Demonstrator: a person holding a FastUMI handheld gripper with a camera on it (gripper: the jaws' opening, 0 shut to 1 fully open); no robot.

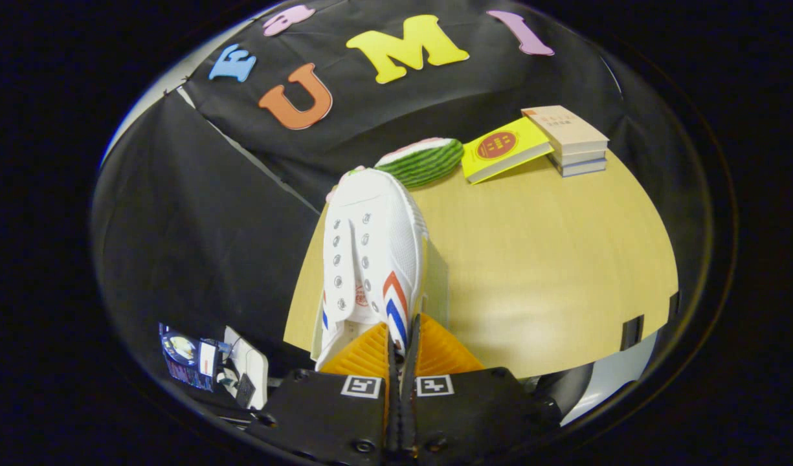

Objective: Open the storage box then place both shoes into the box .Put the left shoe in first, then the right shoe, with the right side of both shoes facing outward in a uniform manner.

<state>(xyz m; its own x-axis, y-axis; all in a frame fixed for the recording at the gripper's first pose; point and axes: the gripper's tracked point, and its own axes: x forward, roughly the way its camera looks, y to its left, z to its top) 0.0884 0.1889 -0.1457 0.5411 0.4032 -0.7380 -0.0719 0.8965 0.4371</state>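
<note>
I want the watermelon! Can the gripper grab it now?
Probably not yet. The gripper is shut on the shoe, which points ahead toward the watermelon on the table.

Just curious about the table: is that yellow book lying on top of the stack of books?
No, the yellow book lies on the table beside the stack of books.

My gripper [401, 336] is pinching the white shoe [370, 252], blocking ahead; watermelon [422, 162] and books [568, 139] crowd the far table [551, 259], middle's open.
</note>
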